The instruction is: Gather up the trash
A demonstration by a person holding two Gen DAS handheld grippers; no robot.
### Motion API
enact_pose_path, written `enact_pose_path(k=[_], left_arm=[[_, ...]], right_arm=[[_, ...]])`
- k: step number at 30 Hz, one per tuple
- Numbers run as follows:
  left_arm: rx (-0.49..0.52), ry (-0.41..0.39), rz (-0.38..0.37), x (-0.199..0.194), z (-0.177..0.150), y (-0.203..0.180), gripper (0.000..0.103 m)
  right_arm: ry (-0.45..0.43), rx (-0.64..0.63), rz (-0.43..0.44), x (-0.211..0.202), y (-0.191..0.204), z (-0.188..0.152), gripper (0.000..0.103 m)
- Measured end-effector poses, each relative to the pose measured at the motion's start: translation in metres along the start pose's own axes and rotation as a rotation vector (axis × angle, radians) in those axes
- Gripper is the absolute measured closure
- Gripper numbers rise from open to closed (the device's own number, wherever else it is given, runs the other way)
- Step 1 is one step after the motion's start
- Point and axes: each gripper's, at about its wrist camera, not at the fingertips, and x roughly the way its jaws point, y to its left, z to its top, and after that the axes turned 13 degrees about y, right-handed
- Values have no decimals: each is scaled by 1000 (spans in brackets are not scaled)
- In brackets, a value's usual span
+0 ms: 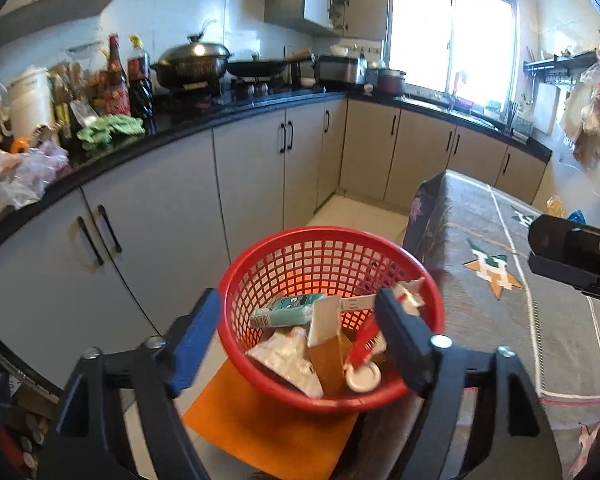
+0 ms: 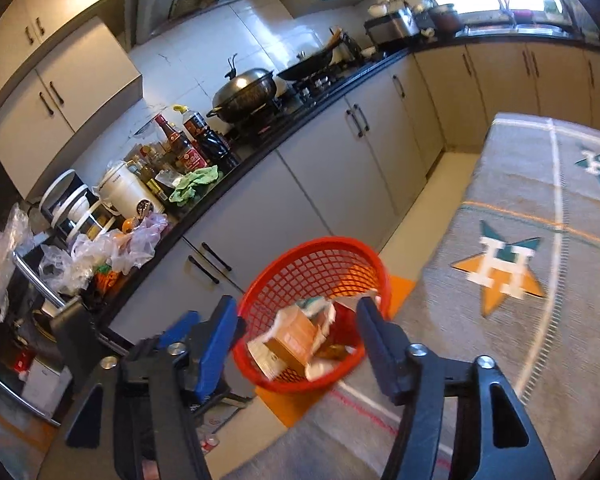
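Note:
A red mesh basket (image 1: 328,264) sits on an orange stool beside the table. It holds trash: a teal carton (image 1: 286,311), a brown cardboard box (image 1: 328,344), white wrappers, a red tube and a white cap. My left gripper (image 1: 296,332) is open and empty, its jaws straddling the basket from above. In the right wrist view the same basket (image 2: 320,264) with the box (image 2: 290,340) lies between my right gripper's (image 2: 300,340) open, empty jaws. The right gripper's black body (image 1: 572,252) shows at the right edge of the left wrist view.
A table with a grey patterned cloth (image 1: 500,280) stands right of the basket. A black kitchen counter (image 1: 220,114) with bottles, a wok, a green cloth and plastic bags runs along the left. Grey cabinets (image 1: 252,176) stand below it. The orange stool (image 1: 268,424) carries the basket.

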Motion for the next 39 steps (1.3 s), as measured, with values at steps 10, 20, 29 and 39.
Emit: enact_pose_path(k=[10, 20, 29, 39], left_arm=[[17, -86, 82, -68, -58, -35, 5], [38, -102, 158, -111, -109, -61, 1], [21, -79, 161, -111, -134, -57, 1], [70, -148, 272, -117, -149, -75, 1]], right_arm=[[-99, -110, -201, -75, 18, -80, 13], [-193, -169, -370, -128, 34, -169, 5], [-182, -149, -507, -134, 31, -204, 2], [-183, -158, -643, -137, 35, -219, 2]])
